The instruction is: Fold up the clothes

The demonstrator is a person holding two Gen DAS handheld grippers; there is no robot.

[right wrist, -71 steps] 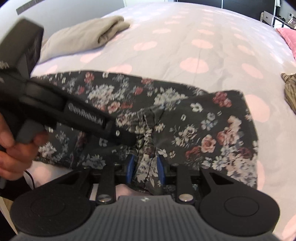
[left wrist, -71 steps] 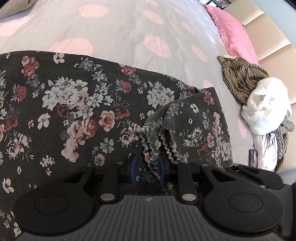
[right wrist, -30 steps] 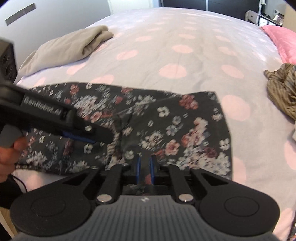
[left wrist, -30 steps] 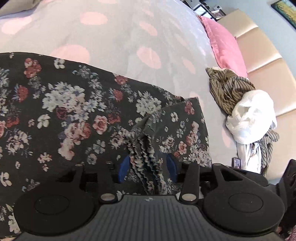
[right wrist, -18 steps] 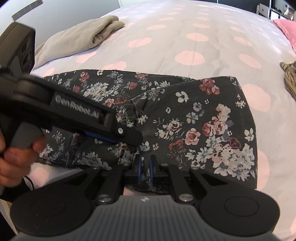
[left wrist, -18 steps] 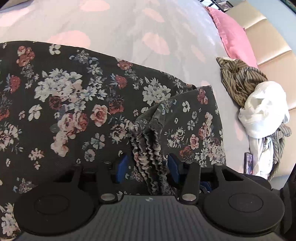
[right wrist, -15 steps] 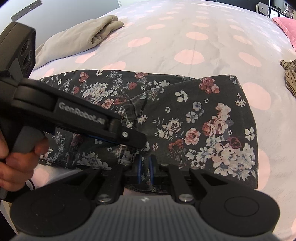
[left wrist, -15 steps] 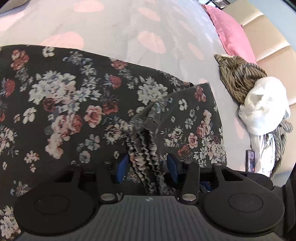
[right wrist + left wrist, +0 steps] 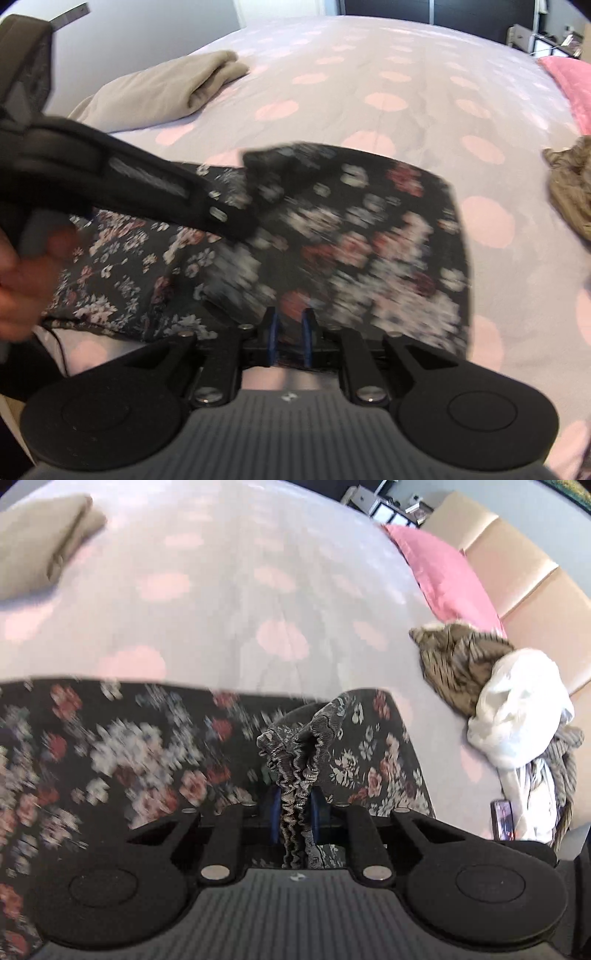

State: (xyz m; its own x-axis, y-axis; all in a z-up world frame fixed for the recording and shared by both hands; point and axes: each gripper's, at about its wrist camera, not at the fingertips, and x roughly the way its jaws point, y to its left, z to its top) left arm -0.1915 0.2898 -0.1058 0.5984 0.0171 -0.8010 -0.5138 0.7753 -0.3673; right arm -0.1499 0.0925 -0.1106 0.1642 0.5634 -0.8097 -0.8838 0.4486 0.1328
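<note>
A dark floral garment (image 9: 110, 746) lies across the near part of the bed and also shows in the right wrist view (image 9: 369, 236). My left gripper (image 9: 294, 812) is shut on a bunched, gathered edge of the garment (image 9: 301, 746) and holds it raised. My right gripper (image 9: 289, 334) is shut on the garment's near hem. The left gripper's body (image 9: 147, 184) crosses the left of the right wrist view, above the cloth. Both views are blurred by motion.
The bed sheet (image 9: 258, 590) is pale with pink dots. A folded beige garment (image 9: 166, 92) lies at the far left. A striped brown garment (image 9: 458, 664) and a white one (image 9: 517, 709) are piled at the right by a pink pillow (image 9: 443, 576).
My left gripper has closed on the gathered edge and lifted it up and away. My right gripper has risen with the hem. The cloth's right part has lifted off the bed.
</note>
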